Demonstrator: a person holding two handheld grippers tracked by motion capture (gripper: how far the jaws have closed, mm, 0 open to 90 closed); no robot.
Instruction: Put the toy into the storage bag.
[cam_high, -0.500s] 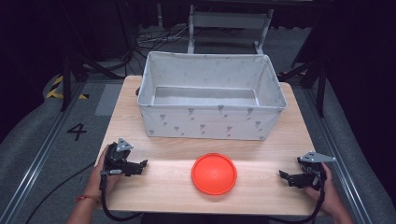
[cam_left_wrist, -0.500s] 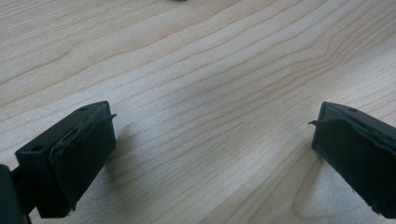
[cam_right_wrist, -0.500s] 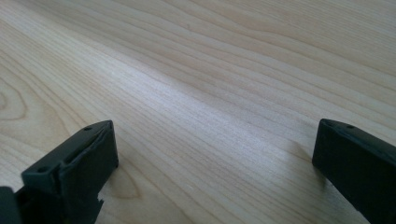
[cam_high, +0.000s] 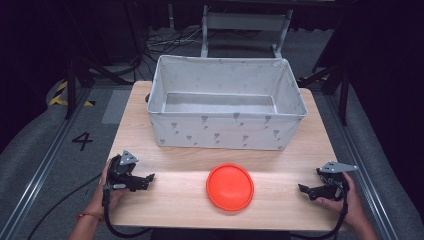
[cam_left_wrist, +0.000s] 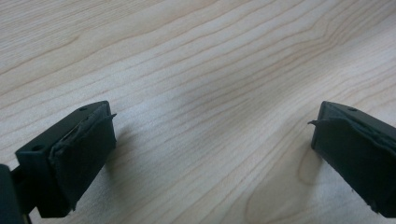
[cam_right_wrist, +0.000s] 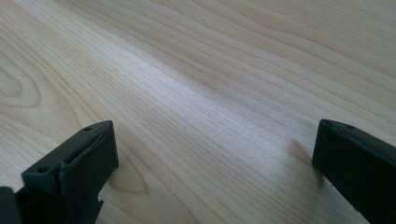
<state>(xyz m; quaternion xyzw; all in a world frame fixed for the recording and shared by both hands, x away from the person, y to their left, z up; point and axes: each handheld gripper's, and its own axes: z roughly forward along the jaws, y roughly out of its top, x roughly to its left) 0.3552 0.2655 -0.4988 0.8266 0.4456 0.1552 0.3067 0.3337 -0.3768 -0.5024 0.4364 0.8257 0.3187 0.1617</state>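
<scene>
Orange disc (cam_high: 230, 186) lies flat on the table (cam_high: 280, 165), between both grippers, in front of the fabric bin (cam_high: 227, 131). Left gripper (cam_high: 146, 179) and right gripper (cam_high: 303, 189) both released, empty — jaws wide over bare wood. Risk: the disc's thin low rim — jaws may slide it instead of catching it.

One orange disc (cam_high: 230, 186), one fabric bin (cam_high: 227, 131), two tools.
</scene>
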